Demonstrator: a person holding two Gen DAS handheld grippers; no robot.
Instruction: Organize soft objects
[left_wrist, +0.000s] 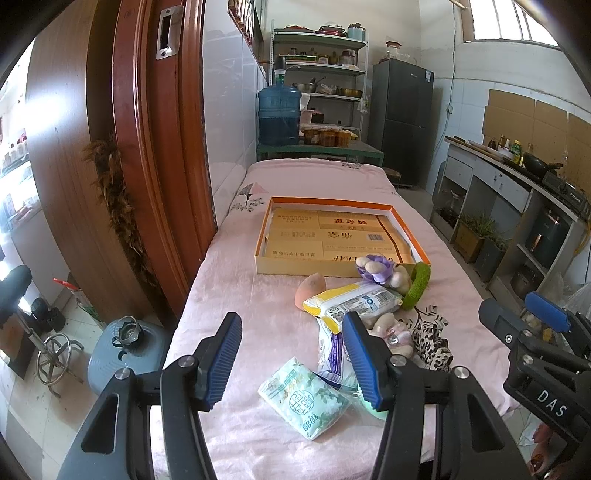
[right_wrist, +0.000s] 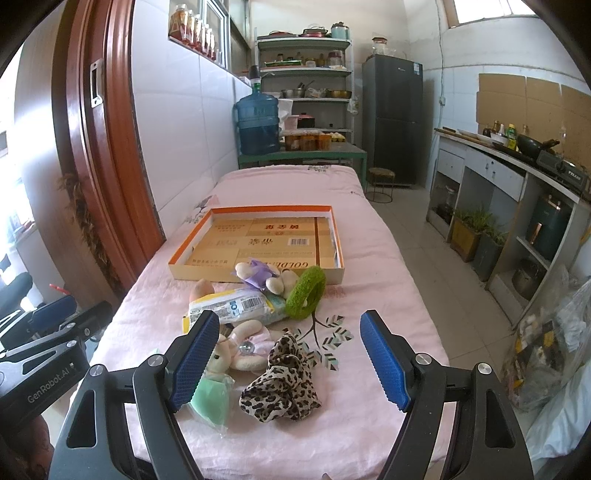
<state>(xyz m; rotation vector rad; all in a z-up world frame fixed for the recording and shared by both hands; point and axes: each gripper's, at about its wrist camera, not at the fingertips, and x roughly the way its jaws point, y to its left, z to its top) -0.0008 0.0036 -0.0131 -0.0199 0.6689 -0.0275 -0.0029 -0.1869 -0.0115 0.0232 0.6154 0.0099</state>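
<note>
A shallow orange-rimmed cardboard box (left_wrist: 334, 201) (right_wrist: 271, 209) lies mid-table on the pink cloth. In front of it is a pile of soft things: a peach sponge (left_wrist: 309, 288), a yellow-edged wipes pack (left_wrist: 351, 301) (right_wrist: 236, 306), a purple plush toy (left_wrist: 380, 268) (right_wrist: 258, 275), a green fuzzy ring (left_wrist: 417, 286) (right_wrist: 304, 291), a pink rabbit plush (right_wrist: 240, 349), a leopard-print cloth (right_wrist: 282, 384) (left_wrist: 430, 341) and a green tissue pack (left_wrist: 304, 398). My left gripper (left_wrist: 291, 360) hovers open above the tissue pack. My right gripper (right_wrist: 291, 360) hovers open over the leopard cloth, holding nothing.
The table (left_wrist: 229, 435) stands beside a brown wooden door frame (left_wrist: 155, 155). A blue water jug (left_wrist: 279, 112), shelves (left_wrist: 325, 66) and a dark fridge (left_wrist: 400, 118) stand behind. A kitchen counter (right_wrist: 517, 173) runs along the right, with plastic bags (right_wrist: 546, 339) on the floor.
</note>
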